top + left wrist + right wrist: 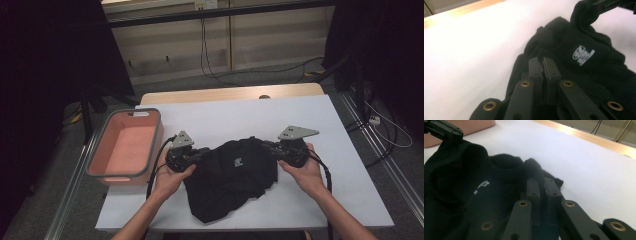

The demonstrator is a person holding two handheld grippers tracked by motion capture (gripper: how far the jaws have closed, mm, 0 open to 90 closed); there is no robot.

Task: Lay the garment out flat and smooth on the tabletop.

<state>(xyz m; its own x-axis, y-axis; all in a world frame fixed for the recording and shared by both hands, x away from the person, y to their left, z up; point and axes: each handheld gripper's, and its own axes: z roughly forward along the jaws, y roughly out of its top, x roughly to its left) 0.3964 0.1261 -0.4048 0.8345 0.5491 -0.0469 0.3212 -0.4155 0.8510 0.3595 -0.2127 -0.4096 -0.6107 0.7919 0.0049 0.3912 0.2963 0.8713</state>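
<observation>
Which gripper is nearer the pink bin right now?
Left. The left gripper holds the black garment at its left edge, just beside the pink bin. The right gripper grips the garment's far side, across the cloth from the bin.

A crumpled black garment [231,177] lay on the white counter [320,195], stretched between the two tools. The left hand-held gripper [204,151] pinched its left upper edge, and the right hand-held gripper [266,144] pinched its right upper edge. An empty pink bin [125,146] stood just left of the left hand-held gripper.
</observation>
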